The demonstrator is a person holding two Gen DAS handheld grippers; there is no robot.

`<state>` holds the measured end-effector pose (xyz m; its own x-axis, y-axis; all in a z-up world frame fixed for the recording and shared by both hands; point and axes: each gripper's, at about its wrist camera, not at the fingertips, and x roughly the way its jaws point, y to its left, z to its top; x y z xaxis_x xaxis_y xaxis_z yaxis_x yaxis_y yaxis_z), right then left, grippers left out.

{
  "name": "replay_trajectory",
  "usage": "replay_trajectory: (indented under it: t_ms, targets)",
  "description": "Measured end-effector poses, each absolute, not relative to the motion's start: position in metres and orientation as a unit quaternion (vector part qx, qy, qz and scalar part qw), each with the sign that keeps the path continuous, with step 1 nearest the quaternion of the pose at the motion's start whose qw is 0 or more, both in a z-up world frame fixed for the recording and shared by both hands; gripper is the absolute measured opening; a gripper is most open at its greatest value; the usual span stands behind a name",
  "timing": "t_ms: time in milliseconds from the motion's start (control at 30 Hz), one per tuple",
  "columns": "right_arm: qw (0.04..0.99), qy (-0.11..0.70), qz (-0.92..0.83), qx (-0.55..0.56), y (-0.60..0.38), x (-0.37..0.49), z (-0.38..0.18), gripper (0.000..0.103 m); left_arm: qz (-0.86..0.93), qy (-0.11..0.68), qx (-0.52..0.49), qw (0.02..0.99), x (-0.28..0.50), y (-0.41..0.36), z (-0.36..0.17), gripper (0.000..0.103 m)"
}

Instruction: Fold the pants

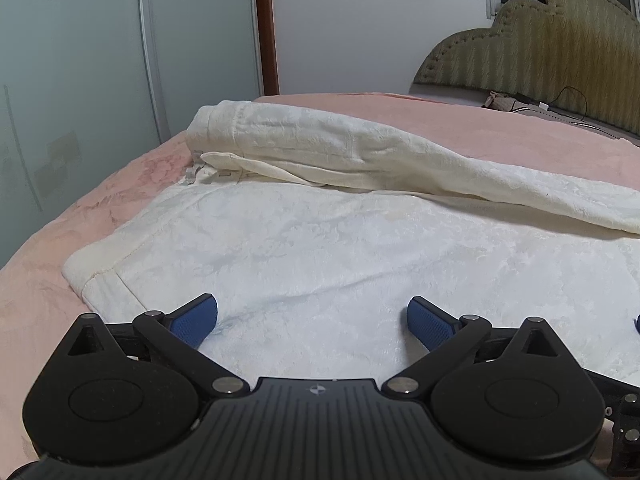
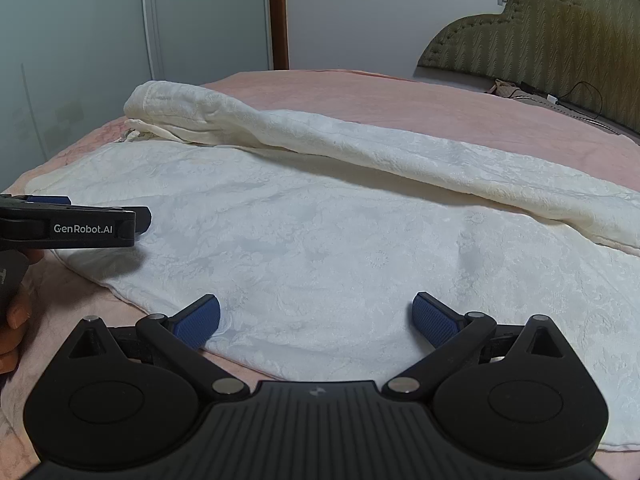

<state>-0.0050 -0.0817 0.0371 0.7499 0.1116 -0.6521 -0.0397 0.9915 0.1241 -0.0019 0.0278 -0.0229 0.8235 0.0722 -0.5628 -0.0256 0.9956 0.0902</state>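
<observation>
White textured pants [image 1: 320,240] lie spread on the pink bed; one leg lies flat in front, while the other [image 1: 360,148] is bunched into a long roll behind it. The waistband end [image 1: 100,276] is at the left. My left gripper [image 1: 313,320] hovers open just above the near edge of the flat leg, its blue pads [image 1: 192,320] wide apart. My right gripper [image 2: 316,320] is also open over the near edge of the pants [image 2: 320,220]. The left gripper [image 2: 136,220] shows at the left of the right wrist view, held by a hand [image 2: 16,312].
The pink bedspread [image 1: 440,120] runs beyond the pants to a padded headboard [image 1: 540,48] at the back right, with cables [image 1: 568,100] near it. A frosted sliding wardrobe door [image 1: 100,80] stands left of the bed, whose left edge [image 1: 60,220] drops off.
</observation>
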Motion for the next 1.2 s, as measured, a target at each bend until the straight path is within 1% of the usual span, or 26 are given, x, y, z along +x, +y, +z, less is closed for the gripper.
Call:
replay_trajectory:
  t_ms: [1200]
  targets:
    - [0.934,0.350,0.041,0.049,-0.0817,-0.0054,0.0375,0.103,0.026,0.301,0.037,0.953,-0.0020,0.0268,-0.0241,0.103]
